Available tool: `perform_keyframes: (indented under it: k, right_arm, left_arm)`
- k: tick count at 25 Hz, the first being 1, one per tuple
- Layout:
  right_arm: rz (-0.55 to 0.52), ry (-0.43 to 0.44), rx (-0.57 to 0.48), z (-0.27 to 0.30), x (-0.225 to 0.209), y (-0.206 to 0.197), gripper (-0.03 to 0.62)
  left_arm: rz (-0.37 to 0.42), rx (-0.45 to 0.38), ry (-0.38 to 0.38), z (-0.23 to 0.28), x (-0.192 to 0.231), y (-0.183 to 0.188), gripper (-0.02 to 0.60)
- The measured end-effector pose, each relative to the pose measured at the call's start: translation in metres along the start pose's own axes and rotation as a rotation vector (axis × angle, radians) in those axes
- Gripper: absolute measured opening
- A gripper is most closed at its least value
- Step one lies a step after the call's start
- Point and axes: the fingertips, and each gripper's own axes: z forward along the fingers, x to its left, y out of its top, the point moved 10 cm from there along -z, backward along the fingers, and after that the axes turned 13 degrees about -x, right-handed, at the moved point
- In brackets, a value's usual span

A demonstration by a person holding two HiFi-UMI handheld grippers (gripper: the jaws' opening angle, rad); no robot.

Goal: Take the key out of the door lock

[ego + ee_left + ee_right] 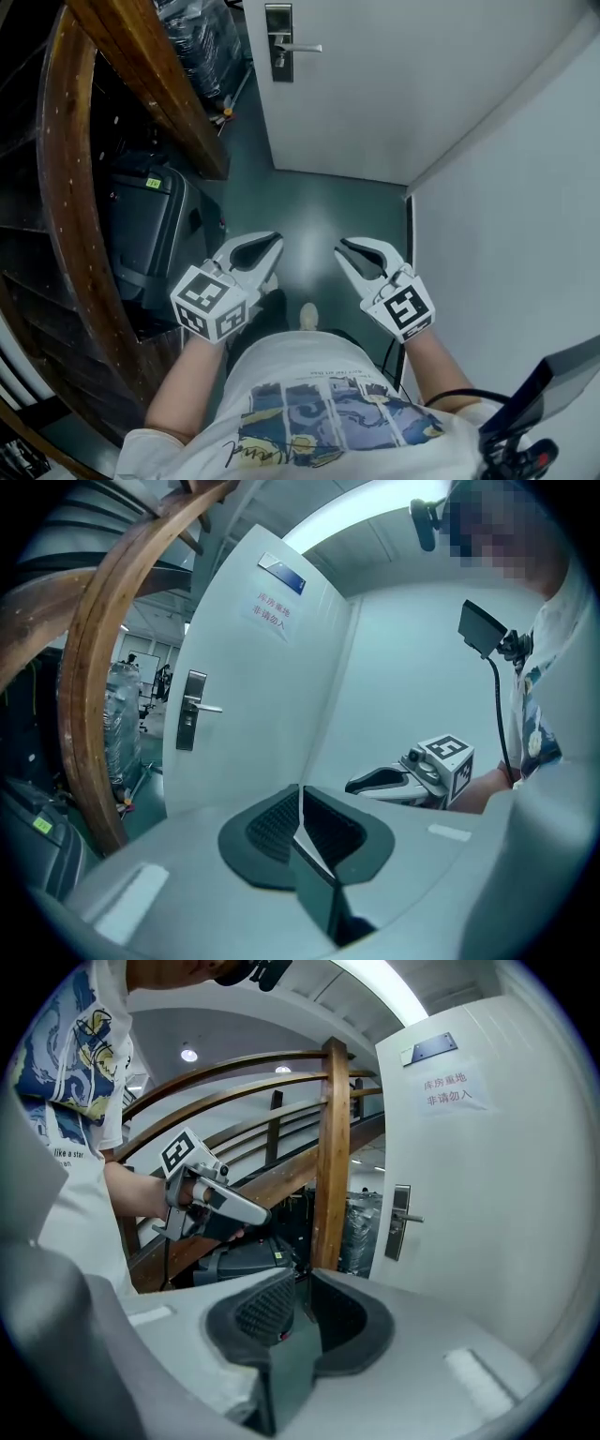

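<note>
Held out over the green floor, the left gripper has its jaws parted by a mere slit and the right gripper by a narrow gap. Neither holds anything. Well ahead stands the white door, with its lock plate under a lever handle. The key is too small to make out from here, though it is presumably in that lock. By this look nothing is done yet: closing in, gripping the key and drawing it out all remain.
</note>
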Motion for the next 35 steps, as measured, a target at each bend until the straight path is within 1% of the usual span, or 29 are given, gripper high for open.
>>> perform_keyframes:
  k: [5,9,14,17,20,24,26,29,33,35]
  right_arm:
    - [-0.024,-0.009,0.004,0.042,-0.035,-0.006,0.044]
    - [-0.053,-0.022,0.016,0.081,-0.064,0.004,0.054]
    - [-0.076,-0.064,0.023,0.125,-0.109,0.016,0.066]
    - [-0.101,-0.079,0.018,0.154,-0.138,0.020,0.071]
    - [-0.143,-0.047,0.031,0.176,-0.168,0.022,0.077]
    - [-0.184,-0.006,0.031,0.208,-0.223,0.025,0.090]
    - [-0.229,0.024,0.035,0.227,-0.253,0.026,0.098]
    - [-0.325,0.097,0.025,0.254,-0.296,0.029,0.112]
    - [-0.380,0.165,0.014,0.286,-0.342,0.033,0.130]
    - [-0.409,0.198,0.014,0.304,-0.358,0.034,0.141]
  left_arm:
    - [-0.031,0.003,0.004,0.030,0.055,0.001,0.026]
    - [-0.044,0.012,-0.020,0.061,0.100,0.012,0.032]
    - [-0.055,0.037,-0.064,0.100,0.148,0.026,0.054]
    - [-0.057,0.057,-0.064,0.124,0.177,0.029,0.057]
    - [-0.086,0.055,-0.034,0.145,0.198,0.028,0.059]
    - [-0.123,0.060,0.026,0.180,0.228,0.029,0.066]
    - [-0.163,0.057,0.067,0.198,0.243,0.029,0.075]
    - [-0.210,0.045,0.133,0.223,0.263,0.030,0.082]
    - [-0.268,0.030,0.214,0.254,0.290,0.027,0.105]
    - [-0.281,0.029,0.254,0.265,0.305,0.025,0.118]
